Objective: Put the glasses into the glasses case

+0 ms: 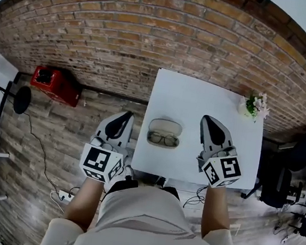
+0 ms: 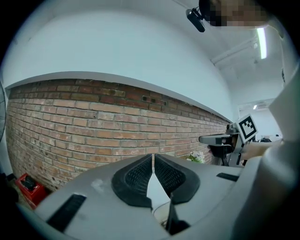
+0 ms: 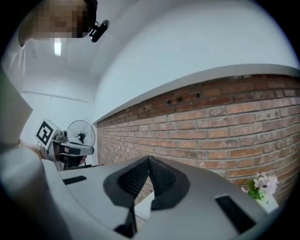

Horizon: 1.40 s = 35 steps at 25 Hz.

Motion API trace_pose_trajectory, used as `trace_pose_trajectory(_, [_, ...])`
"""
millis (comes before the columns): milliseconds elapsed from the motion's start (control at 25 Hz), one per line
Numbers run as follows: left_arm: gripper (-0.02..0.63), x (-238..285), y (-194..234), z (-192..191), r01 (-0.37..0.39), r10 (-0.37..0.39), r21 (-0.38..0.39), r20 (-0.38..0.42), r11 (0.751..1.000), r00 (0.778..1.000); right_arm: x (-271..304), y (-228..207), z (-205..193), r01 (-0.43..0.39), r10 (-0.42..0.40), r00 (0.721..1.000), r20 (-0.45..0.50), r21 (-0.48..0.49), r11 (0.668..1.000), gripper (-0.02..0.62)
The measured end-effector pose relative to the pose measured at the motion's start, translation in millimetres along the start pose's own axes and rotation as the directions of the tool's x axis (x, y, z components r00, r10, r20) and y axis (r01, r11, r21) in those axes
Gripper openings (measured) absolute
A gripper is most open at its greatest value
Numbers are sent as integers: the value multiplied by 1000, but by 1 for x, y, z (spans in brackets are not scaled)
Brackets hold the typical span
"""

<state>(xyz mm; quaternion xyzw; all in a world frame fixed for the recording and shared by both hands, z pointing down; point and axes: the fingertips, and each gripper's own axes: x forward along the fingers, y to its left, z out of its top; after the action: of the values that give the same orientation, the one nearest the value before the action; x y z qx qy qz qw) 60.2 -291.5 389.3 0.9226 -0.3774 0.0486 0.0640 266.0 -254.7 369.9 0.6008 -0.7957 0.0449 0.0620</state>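
Two claws: both closed tip to tip, nothing between the pads in either gripper view; both are empty.
Left claw (image 1: 125, 116): held in the air beside the left edge of the white square-topped bench (image 1: 200, 97), pointing away from the person, clear of everything.
Right claw (image 1: 207, 120): held over the bench to the right of the case, also pointing away, touching nothing.
Glasses case: pale grey oval hard-shell glasses case (image 1: 165, 126), lying open near the front edge of the bench, between the two claws.
Glasses: dark-framed glasses (image 1: 163, 139), lenses facing up, lying along the near half of the case; they appear to sit inside the lower tray, though the head view is too small to rule out that they rest just against its front rim.
Progress (judgement): placing looks done or nearly so. The lid stands open, so closing it may be what is left, if the task calls for that.
Other items: small pot of pale pink flowers (image 1: 255, 105) at the far right corner of the bench, well apart from the case; red box (image 1: 56, 84) on the floor by the brick wall (image 1: 125, 28).
Writing: none readable. No brand shows on the case or glasses. Only black-and-white square markers show on each claw's marker cube (image 1: 102, 163).
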Motion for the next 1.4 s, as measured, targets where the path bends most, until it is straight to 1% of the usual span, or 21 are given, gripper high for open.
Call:
trace_pose_trajectory(160, [28,-3,-8,21,13,-14,30,38,999,999,-31,-10,39,67,-66,994,89,-9,998,51])
trace_pose_trajectory(320, [28,-2,-18,47,29,-35,70,83,997,996,-57,-12,72,105,-103,979,176,-6,994,49])
trace_pose_trajectory(480, [28,-6,-25,69,34,-44,83,127,996,991,-71,-16,89,161,-151,965,216,-33,986,49])
trace_pose_trajectory(640, [28,-9,-24,75,29,-42,87,143,996,989,-68,-17,86,172,-162,965,204,-28,985,49])
trace_pose_trajectory(1000, [28,-8,-21,74,30,-41,76,148,997,988,-56,-13,74,135,-128,978,164,-36,990,49])
trace_pose_trajectory(1400, [28,-6,-21,70,28,-38,71,143,997,989,-49,-11,71,118,-110,983,148,-50,992,50])
